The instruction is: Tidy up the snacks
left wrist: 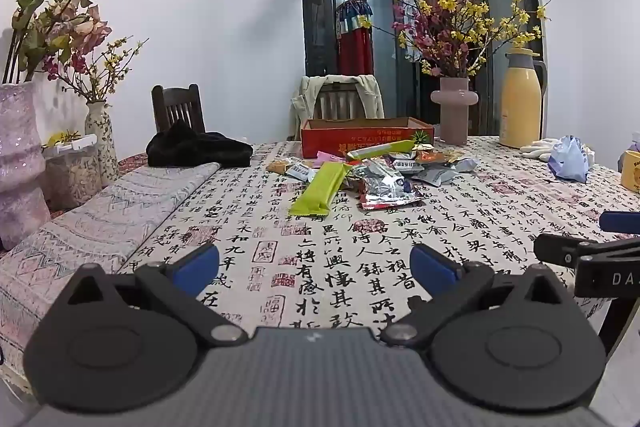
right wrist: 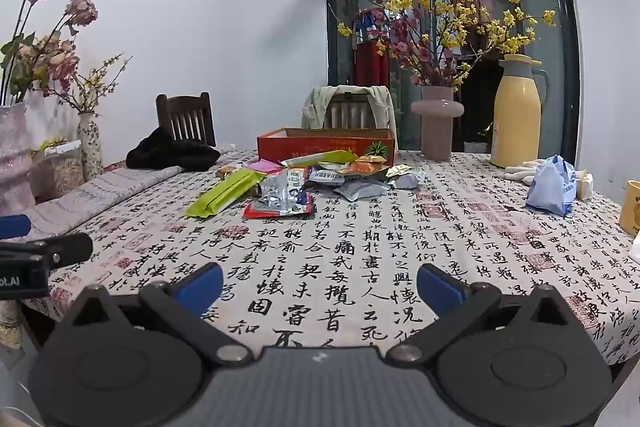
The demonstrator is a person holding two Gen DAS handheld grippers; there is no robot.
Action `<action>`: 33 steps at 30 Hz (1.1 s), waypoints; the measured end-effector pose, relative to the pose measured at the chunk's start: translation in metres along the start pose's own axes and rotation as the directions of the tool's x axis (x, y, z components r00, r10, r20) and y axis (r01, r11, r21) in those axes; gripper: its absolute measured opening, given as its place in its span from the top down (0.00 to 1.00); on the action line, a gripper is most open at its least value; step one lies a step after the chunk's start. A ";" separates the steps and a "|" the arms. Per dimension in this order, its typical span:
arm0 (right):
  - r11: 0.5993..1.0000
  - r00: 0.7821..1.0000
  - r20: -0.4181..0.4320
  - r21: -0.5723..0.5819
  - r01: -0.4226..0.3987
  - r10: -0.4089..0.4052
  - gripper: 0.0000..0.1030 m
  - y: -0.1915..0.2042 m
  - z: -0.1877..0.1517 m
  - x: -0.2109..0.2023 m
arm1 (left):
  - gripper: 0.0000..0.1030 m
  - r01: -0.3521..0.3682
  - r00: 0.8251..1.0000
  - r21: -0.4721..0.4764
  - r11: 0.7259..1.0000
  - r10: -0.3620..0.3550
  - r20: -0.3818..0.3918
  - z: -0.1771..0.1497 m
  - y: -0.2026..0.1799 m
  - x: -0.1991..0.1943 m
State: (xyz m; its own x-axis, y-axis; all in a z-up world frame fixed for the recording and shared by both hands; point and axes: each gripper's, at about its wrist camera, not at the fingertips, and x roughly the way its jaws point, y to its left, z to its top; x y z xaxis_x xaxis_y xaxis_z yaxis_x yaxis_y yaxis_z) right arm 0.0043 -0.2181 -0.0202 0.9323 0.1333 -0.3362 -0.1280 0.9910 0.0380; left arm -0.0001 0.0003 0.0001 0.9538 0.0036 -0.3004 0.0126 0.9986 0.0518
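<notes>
A heap of snack packets (left wrist: 384, 173) (right wrist: 316, 179) lies mid-table in front of a shallow red cardboard box (left wrist: 366, 137) (right wrist: 326, 143). A long green packet (left wrist: 322, 189) (right wrist: 226, 193) lies at the heap's near left, a silver and red one (left wrist: 386, 189) (right wrist: 282, 201) beside it. My left gripper (left wrist: 314, 267) hovers open over the near tablecloth, well short of the heap, nothing between its blue pads. My right gripper (right wrist: 320, 287) is likewise open and empty, and its finger (left wrist: 588, 247) shows at the right edge of the left wrist view.
The table (right wrist: 400, 247) wears a calligraphy cloth. A pink vase with blossoms (left wrist: 454, 117), a yellow thermos (right wrist: 516, 115), white gloves, a blue plastic bag (right wrist: 554, 187) and a yellow mug (right wrist: 632, 207) stand at the right. Black cloth (left wrist: 196, 149), flower vases and chairs are on the left and behind.
</notes>
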 end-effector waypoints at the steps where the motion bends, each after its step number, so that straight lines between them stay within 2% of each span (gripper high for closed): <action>1: 1.000 1.000 -0.004 0.000 0.000 0.000 0.00 0.000 0.000 0.000 | 0.00 0.000 1.000 -0.001 1.000 0.000 -0.001 0.000 0.000 0.000; 23: 1.000 1.000 0.000 0.000 0.016 -0.016 0.00 -0.001 0.003 0.002 | 0.00 0.006 1.000 0.009 1.000 -0.006 0.019 0.001 -0.001 -0.001; 33: 1.000 1.000 0.002 -0.019 0.019 -0.019 0.00 0.002 0.004 0.003 | 0.00 0.006 1.000 -0.008 1.000 -0.006 -0.003 0.001 0.002 0.000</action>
State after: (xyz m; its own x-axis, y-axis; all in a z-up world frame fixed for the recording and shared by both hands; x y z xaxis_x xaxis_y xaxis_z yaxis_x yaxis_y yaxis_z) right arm 0.0077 -0.2155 -0.0176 0.9351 0.1146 -0.3353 -0.1169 0.9931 0.0134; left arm 0.0005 0.0018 0.0007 0.9528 -0.0019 -0.3034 0.0155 0.9990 0.0425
